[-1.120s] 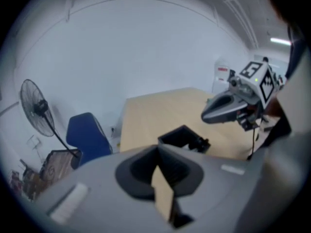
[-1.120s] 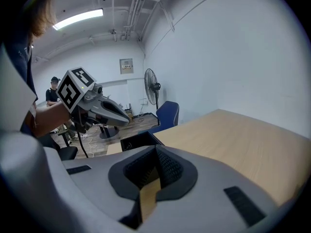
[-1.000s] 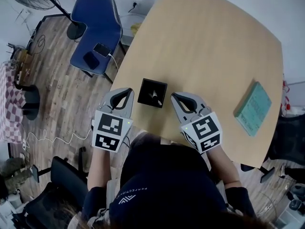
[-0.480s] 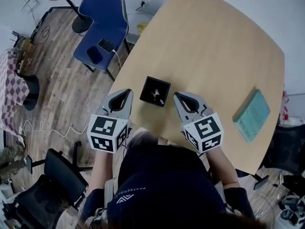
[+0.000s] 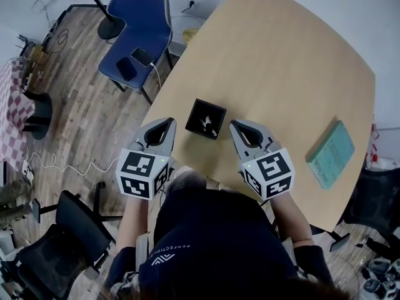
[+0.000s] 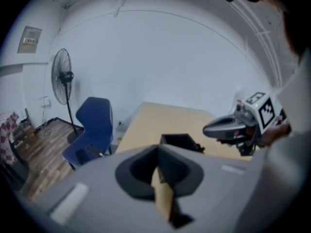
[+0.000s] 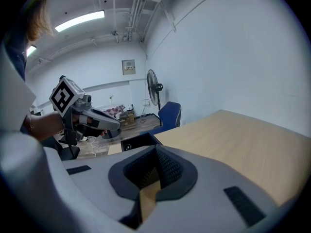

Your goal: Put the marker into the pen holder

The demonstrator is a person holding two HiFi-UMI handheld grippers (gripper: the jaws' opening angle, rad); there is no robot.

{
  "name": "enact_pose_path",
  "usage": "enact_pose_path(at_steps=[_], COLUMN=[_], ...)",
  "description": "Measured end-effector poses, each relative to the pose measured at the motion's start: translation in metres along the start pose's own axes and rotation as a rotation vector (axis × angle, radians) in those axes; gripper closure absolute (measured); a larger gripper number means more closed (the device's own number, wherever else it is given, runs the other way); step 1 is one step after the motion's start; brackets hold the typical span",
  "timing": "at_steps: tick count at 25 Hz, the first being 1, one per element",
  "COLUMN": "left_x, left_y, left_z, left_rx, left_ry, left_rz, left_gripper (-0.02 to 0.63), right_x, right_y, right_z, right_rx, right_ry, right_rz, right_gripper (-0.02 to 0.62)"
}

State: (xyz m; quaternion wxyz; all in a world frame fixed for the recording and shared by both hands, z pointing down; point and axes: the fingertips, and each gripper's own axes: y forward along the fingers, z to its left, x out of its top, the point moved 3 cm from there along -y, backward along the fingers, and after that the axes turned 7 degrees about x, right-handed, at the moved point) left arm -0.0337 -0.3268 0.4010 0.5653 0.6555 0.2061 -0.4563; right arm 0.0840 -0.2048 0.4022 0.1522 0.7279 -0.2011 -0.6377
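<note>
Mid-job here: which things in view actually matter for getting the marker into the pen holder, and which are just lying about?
Job:
- pen holder
- marker, already inside the holder
- left gripper and right gripper, both shut and empty

Lying about:
- teal book, near the table's right edge
- blue chair with two phones on its seat
- floor fan

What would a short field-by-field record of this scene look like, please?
table: light wood
pen holder: black, square, open-topped, near the table's near edge
marker: apparently inside the pen holder, pale tip showing
left gripper: shut, empty, left of the pen holder
right gripper: shut, empty, right of the pen holder
book: teal, flat on the table, far right
chair: blue, on the floor beside the table
</note>
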Motion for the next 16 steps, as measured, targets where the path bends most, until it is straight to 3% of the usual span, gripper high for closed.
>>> enact_pose_path(at_steps=[16], left_x=[-0.0006], left_y=[0.0061], left_z=[0.0012], left_rx=[-0.009], left_ry=[0.041], left_rz=[0.013], left_gripper=[0.598], right_x=[-0.0036], right_y=[0.0069], right_z=[0.0025], right_rx=[0.019], right_ry=[0.018], right_rz=[0.008], right_gripper=[0.592])
